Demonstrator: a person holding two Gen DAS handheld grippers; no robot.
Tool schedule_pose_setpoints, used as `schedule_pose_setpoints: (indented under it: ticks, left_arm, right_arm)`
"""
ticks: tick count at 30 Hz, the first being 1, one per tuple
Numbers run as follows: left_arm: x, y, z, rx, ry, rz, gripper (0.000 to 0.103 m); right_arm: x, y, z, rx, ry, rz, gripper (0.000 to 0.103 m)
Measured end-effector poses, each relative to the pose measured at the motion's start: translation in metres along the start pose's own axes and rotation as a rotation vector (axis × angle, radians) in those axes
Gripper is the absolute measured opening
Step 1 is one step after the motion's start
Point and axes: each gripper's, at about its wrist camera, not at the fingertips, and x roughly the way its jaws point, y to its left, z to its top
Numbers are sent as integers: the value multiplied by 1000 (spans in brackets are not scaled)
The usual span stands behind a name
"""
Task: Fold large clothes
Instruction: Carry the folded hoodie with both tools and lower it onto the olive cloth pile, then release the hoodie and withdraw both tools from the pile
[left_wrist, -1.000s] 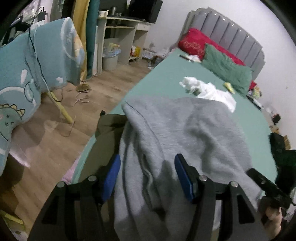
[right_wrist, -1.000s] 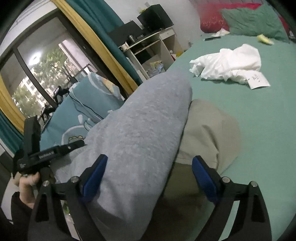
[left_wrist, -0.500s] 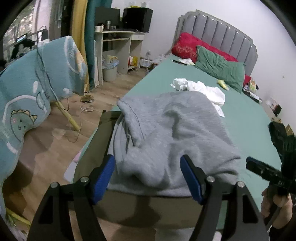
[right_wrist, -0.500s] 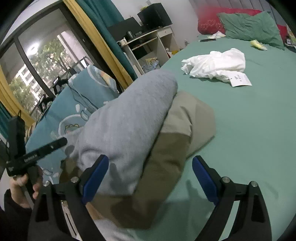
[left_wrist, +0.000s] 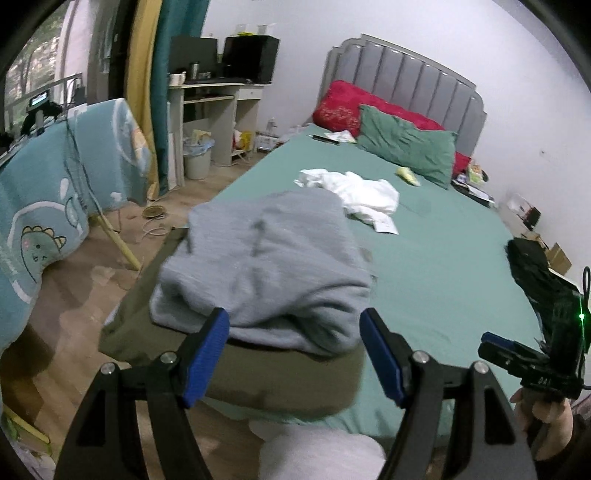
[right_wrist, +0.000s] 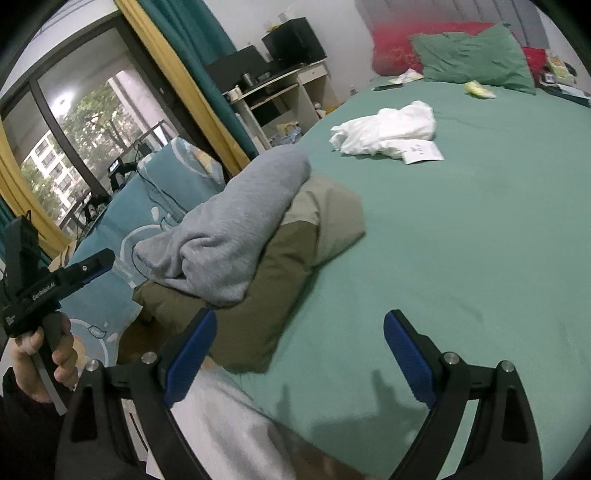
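Observation:
A folded grey sweatshirt (left_wrist: 266, 266) lies on top of an olive garment (left_wrist: 288, 376) at the near left corner of the green bed (left_wrist: 443, 258). My left gripper (left_wrist: 295, 332) hovers open just short of the pile, with nothing between its blue pads. In the right wrist view the same grey sweatshirt (right_wrist: 236, 229) and olive garment (right_wrist: 288, 266) sit to the upper left. My right gripper (right_wrist: 301, 328) is open over bare sheet (right_wrist: 480, 240), apart from the pile. A crumpled white garment (left_wrist: 362, 192) lies further up the bed.
A blue dinosaur-print cloth (left_wrist: 44, 206) hangs on a rack to the left over wooden floor. A desk (left_wrist: 214, 107) and waste bin (left_wrist: 197, 162) stand beyond. Green and red pillows (left_wrist: 406, 147) lean on the headboard. A person's pale trouser leg (left_wrist: 321, 454) is below.
Both grippers have drawn back and up from the pile. The left jaws widened, and the grey sweatshirt that lay between them now rests free on the olive garment.

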Motion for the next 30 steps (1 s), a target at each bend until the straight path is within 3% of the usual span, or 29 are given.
schedule_pose_setpoints:
  ticks: [9,17,24,30]
  left_arm:
    - [-15,-53,-12,19,-8,-69,74]
    - [-36,-108,-22,26,-68,-133,83]
    - [-65,-171,-19,125,-128,-175,90]
    - [-98,-218,-13,181,-207,-168,96]
  right_arm:
    - [-75,-31,-23,47,-64,-49,91]
    - [-142,-52,-46,64,-122,-107,91]
    - [-208,-69,-49,67,-203,-177,91]
    - [-269,-77,-51,55,-290,-248,96]
